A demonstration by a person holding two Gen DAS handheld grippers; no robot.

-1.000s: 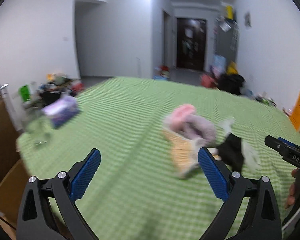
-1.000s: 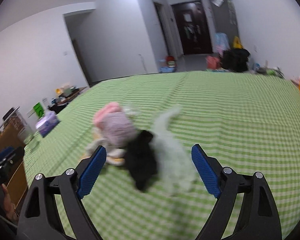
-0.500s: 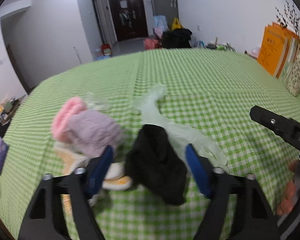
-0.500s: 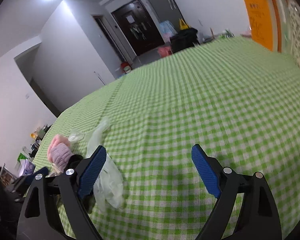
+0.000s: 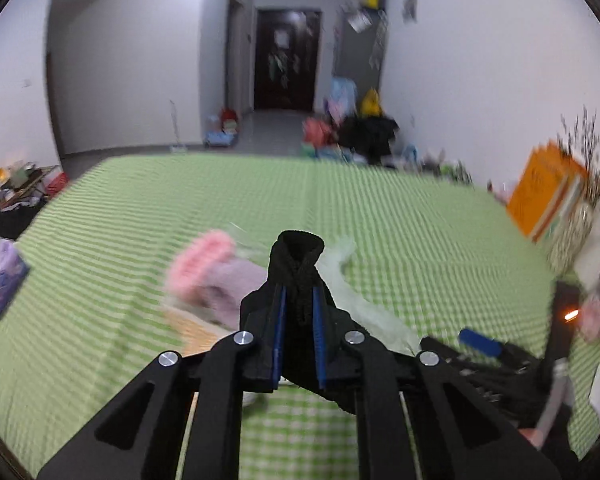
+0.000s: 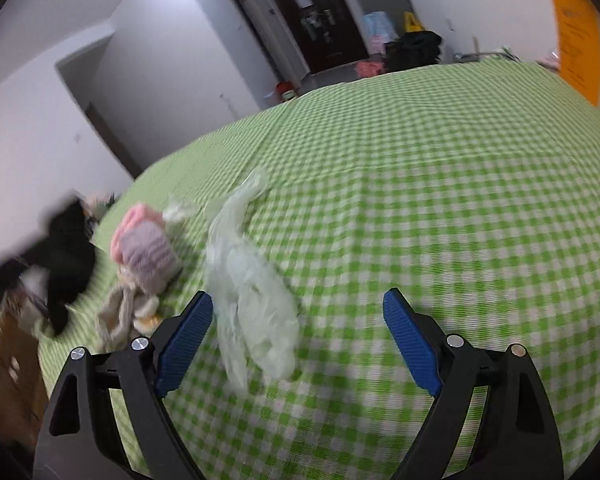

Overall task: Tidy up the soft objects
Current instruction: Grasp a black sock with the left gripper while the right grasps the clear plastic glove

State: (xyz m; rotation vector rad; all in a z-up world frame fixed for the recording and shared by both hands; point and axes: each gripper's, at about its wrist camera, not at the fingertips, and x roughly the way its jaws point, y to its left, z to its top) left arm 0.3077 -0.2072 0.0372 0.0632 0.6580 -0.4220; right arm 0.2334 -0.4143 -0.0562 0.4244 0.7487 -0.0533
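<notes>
1. The left claw [image 5: 299, 312] is closing on a black knitted piece [image 5: 300, 264], which looks like a sock or glove. Its blue pads already pinch the fabric between them, and the cuff stands up past the tips, so this looks to me like the pick that separates one item from the heap.
2. The rest of the pile lies on the green checked bench [image 6: 440, 200]: a pink and lilac knitted piece [image 6: 148, 248] on top of a cream and yellow one [image 6: 120, 312], with a pale translucent plastic glove [image 6: 252, 280] just beside them.
3. The right claw [image 6: 298, 332] hangs wide open with nothing in it. The glove's lower end sits between its pads, closer to the left one, without touching either. I judge it is lined up to take the glove next.
4. Thin plastic is slippery and may slide out of a light pinch.
5. An orange box [image 5: 548, 192] stands at the far right edge of the bench. Its print is too blurred to read, and I can make out no other writing.
</notes>
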